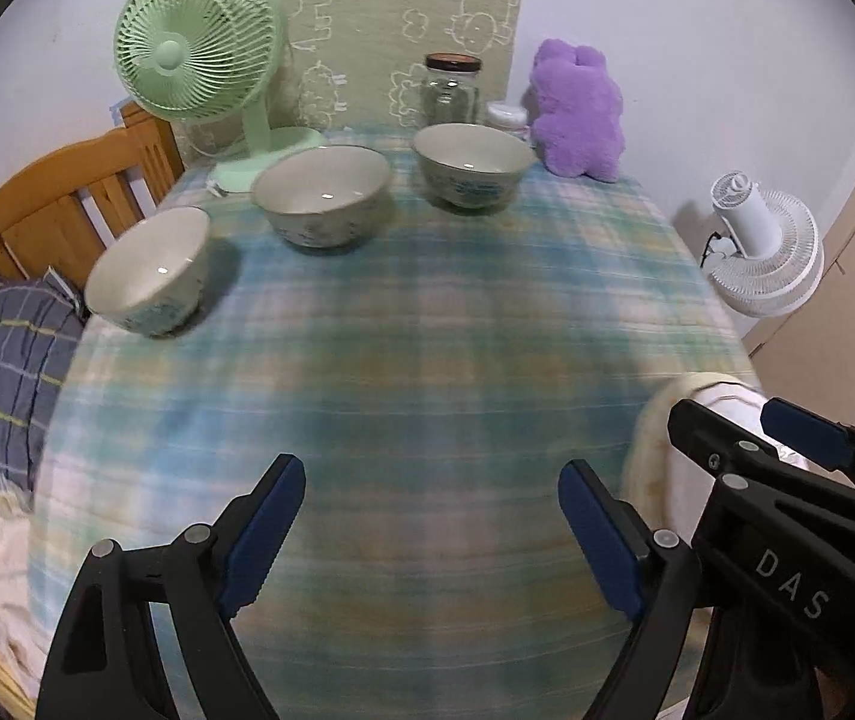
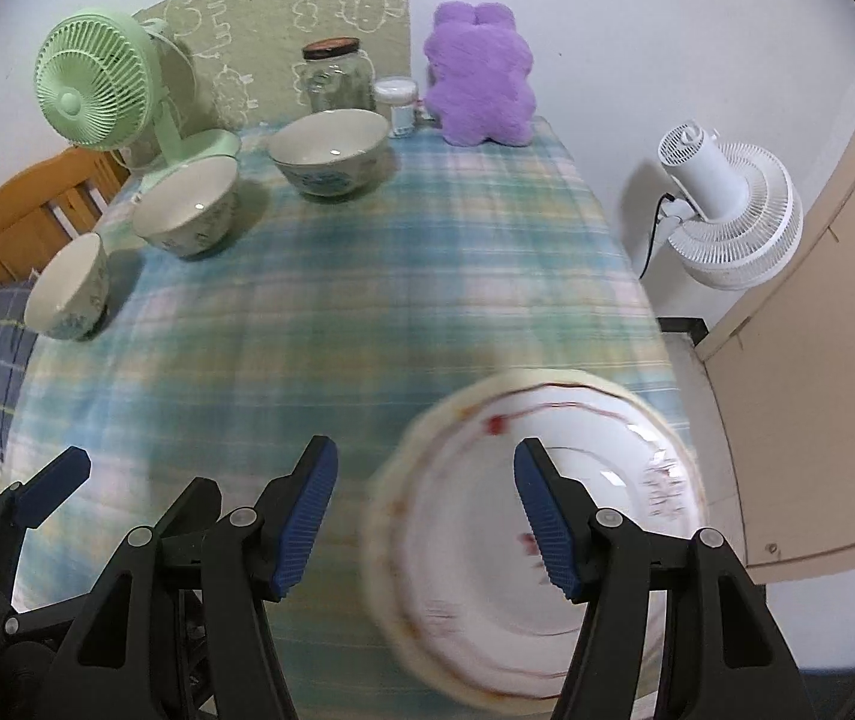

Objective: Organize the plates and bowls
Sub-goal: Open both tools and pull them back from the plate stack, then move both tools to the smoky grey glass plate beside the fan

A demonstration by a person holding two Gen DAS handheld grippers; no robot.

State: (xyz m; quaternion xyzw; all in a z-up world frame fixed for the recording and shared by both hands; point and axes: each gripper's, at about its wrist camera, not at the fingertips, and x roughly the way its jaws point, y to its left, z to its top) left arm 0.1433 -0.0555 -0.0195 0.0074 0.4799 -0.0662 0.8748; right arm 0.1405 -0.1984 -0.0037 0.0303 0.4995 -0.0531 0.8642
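Plates (image 2: 547, 540) come first — right gripper (image 2: 424, 516) spread wide above the stack, left gripper (image 1: 430, 534) likewise apart and empty; next, closing on a rim.

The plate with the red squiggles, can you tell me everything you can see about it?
The plate is round and white, looks like glazed china, with a cream scalloped rim, thin red rings and small red marks inside. It seems to be a stack, since a second rim shows beneath. It lies flat on the checked tablecloth at the near right corner of the table. The right gripper is open, one finger over the plate, the other beside it; contact is unclear. The picture is blurred, so finer detail is lost.
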